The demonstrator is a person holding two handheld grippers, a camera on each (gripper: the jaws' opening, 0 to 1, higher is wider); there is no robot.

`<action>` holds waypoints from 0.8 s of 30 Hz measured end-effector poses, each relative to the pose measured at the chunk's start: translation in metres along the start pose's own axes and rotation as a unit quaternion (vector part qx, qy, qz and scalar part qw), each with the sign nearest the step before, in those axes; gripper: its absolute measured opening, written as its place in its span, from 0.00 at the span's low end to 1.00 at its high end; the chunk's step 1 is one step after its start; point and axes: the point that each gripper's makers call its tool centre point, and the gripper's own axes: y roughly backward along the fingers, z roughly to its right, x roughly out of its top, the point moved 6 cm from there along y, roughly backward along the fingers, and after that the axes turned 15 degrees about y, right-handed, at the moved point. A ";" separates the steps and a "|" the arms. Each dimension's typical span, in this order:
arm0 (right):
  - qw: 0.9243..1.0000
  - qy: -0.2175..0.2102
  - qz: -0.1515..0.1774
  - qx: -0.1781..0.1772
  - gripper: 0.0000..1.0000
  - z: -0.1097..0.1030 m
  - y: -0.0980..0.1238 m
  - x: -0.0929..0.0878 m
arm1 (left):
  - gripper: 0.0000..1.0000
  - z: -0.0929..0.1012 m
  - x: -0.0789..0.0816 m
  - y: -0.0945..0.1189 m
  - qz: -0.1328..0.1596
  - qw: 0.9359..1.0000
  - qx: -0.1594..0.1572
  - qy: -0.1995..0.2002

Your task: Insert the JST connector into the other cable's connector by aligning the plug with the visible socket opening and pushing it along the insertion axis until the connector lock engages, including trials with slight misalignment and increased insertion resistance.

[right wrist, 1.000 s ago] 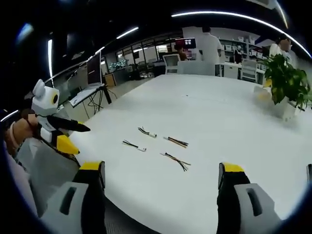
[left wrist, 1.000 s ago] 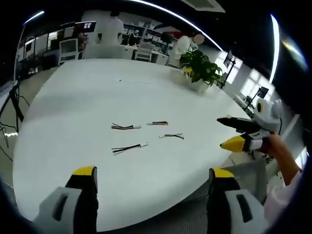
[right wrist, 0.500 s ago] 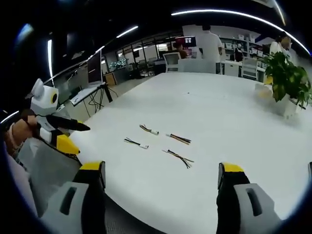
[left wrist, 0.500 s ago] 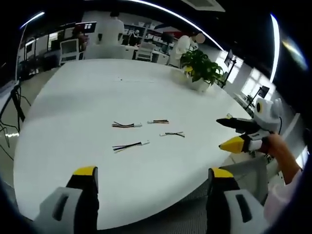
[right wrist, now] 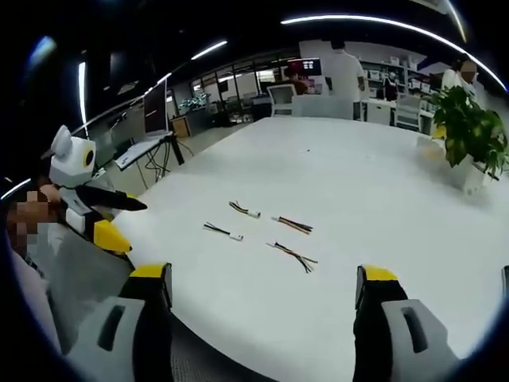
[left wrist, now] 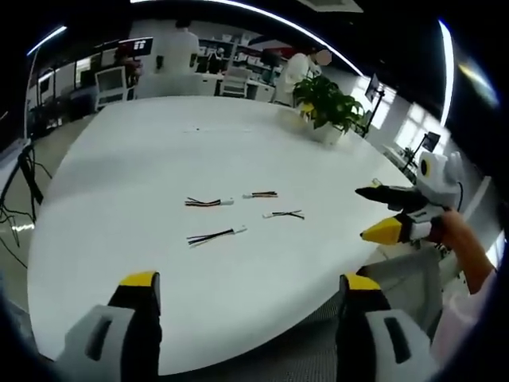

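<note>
— So, where are the cables now?

— Four short cables lie on the white table, none of them joined. In the left gripper view I see one with a white plug, one beside it, one more to the right and the nearest one.

— And the tongs?

— The left tongs are spread wide and carry nothing; they hang over the near table edge. The right tongs are also apart and empty, well apart from the cables. Each view also shows the other tongs from the side, in a hand.

— Anything else?

— A potted plant stands at the far side.
</note>
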 end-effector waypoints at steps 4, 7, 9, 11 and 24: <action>1.000 -0.001 -0.001 0.002 0.94 -0.003 -0.001 -0.002 | 0.89 0.001 -0.002 0.000 -0.003 1.000 -0.001 -0.003; 1.000 -0.001 -0.001 0.003 0.94 -0.004 -0.001 -0.002 | 0.89 0.000 -0.002 0.000 -0.003 1.000 -0.001 -0.005; 1.000 0.001 -0.001 0.003 0.94 -0.004 -0.001 -0.002 | 0.89 -0.001 -0.001 0.001 -0.002 1.000 0.000 -0.004; 1.000 0.004 -0.001 0.002 0.93 -0.004 0.000 -0.001 | 0.89 -0.002 -0.001 0.001 -0.002 1.000 0.001 -0.004; 1.000 0.000 -0.004 -0.002 0.92 -0.001 0.000 0.000 | 0.88 -0.003 -0.004 -0.001 -0.006 1.000 0.005 -0.001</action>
